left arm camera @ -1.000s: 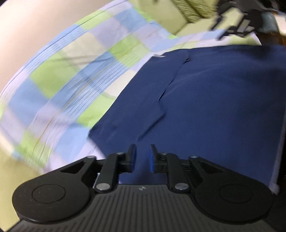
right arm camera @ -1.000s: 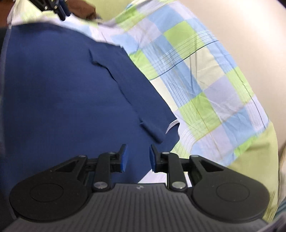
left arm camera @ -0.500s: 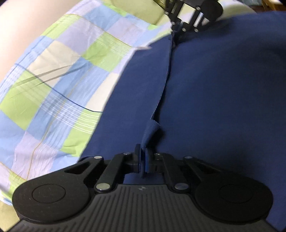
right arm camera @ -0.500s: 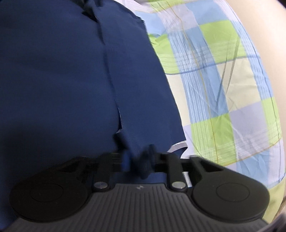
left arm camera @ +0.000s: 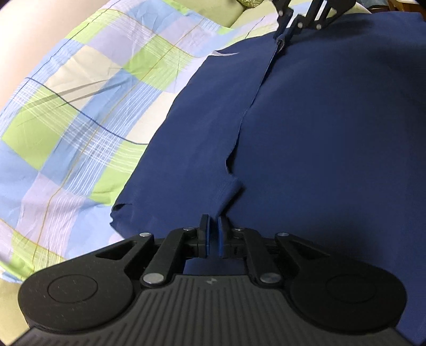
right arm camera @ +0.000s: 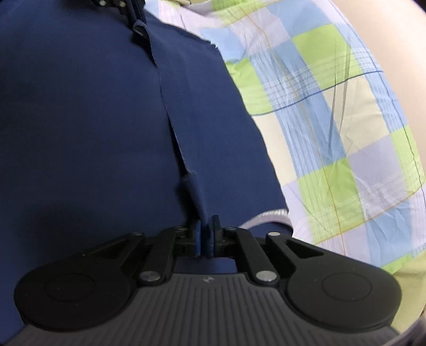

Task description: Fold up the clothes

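A navy blue garment (left arm camera: 319, 133) lies spread on the checked bedsheet, with a folded-over edge running as a seam down its middle. My left gripper (left arm camera: 212, 234) is shut on a corner of that folded edge, which rises in a small tab between the pads. In the right wrist view the same garment (right arm camera: 80, 119) fills the left side, and my right gripper (right arm camera: 205, 238) is shut on the other end of the fold. Each gripper shows at the far end of the seam in the other's view: right gripper (left arm camera: 286, 37), left gripper (right arm camera: 137, 22).
The bedsheet (left arm camera: 80, 119) in blue, green and cream checks stretches left of the garment, and right of it in the right wrist view, bedsheet (right arm camera: 332, 119). A pale wall (left arm camera: 26, 40) borders the bed. A green patterned pillow (left arm camera: 250, 2) sits at the top.
Both grippers came down onto the garment's folded edge and went from open to shut on it. The fabric at each pinched corner now lifts slightly.
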### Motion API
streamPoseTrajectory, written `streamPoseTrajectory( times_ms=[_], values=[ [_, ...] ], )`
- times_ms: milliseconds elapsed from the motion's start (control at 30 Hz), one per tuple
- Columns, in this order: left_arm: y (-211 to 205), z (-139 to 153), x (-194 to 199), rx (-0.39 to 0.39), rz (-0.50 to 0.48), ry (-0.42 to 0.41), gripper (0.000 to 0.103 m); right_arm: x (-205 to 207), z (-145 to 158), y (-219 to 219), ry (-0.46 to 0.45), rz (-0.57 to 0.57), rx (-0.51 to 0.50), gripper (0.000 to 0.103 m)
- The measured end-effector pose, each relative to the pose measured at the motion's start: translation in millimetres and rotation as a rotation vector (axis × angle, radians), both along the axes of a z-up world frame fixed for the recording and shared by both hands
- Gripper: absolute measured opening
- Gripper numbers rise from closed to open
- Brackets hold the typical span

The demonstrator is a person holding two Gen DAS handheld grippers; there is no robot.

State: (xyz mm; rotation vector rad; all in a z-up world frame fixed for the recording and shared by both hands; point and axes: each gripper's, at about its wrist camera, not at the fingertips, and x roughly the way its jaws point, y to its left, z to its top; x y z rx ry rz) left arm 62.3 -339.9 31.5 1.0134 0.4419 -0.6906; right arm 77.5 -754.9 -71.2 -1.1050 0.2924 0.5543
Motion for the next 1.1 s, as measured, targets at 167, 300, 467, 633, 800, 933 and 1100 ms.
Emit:
streamPoseTrajectory(
  times_ms=[167,300,467,633,800,933,1100],
  values=[
    [12,5,-1,-0.054,0.064,0.005,0.011,-11,-1,-15,0.006,-0.045,0.072,0.02],
    [9,5,-5,-0.091,0.069,0.006,0.017,-14,-6,-13,-0.009,-0.048,0.081,0.021],
    [7,4,4,-0.087,0.077,0.027,0.018,-21,0,-6,0.015,-0.044,0.113,0.025],
    [28,23,-35,-0.105,0.091,-0.007,0.041,-41,13,-9,0.023,-0.056,0.158,0.027],
    [52,39,-116,-0.141,0.058,0.043,0.052,-112,27,-34,0.063,-0.075,0.21,0.036],
    [46,39,-168,-0.152,-0.021,0.094,0.063,-170,27,-29,0.105,-0.073,0.247,0.05],
    [22,10,-200,-0.029,-0.068,0.053,0.065,-212,12,-11,0.169,-0.036,0.24,0.066]
  ],
)
